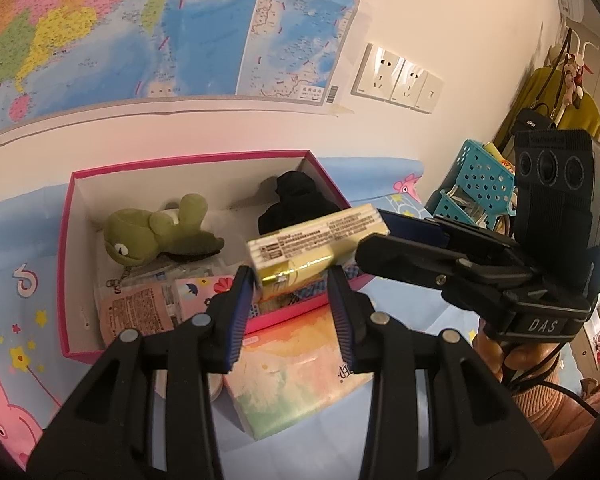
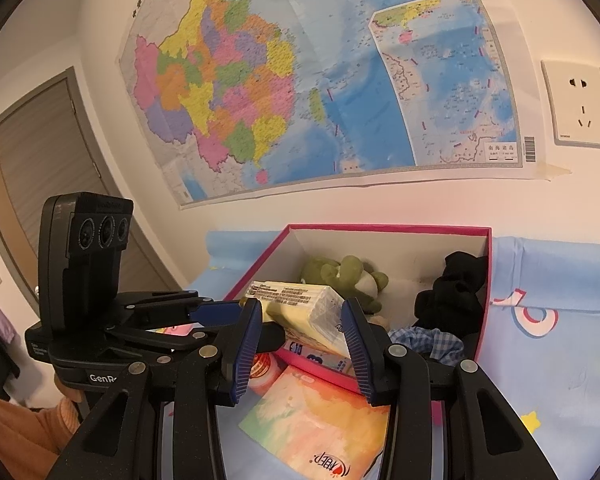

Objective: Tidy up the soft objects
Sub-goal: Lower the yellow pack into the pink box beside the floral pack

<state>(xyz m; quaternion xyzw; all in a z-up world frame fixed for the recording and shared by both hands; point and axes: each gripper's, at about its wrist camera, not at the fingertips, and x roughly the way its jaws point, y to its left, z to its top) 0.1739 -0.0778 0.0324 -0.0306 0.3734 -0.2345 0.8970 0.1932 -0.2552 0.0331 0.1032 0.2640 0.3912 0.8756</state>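
Carrying the yellow tissue pack [image 1: 312, 246] over the pink box [image 1: 66, 248], right gripper [image 2: 300, 336] fingers clamp it, left gripper [image 1: 288, 312] fingers apart; next likely lower and release.

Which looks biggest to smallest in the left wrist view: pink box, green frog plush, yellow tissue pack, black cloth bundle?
1. Pink cardboard box, clearly largest.
2 and 3. Yellow tissue pack and green frog plush look alike; the pack sits nearer the camera, so unsure.
4. Black cloth bundle, smallest.
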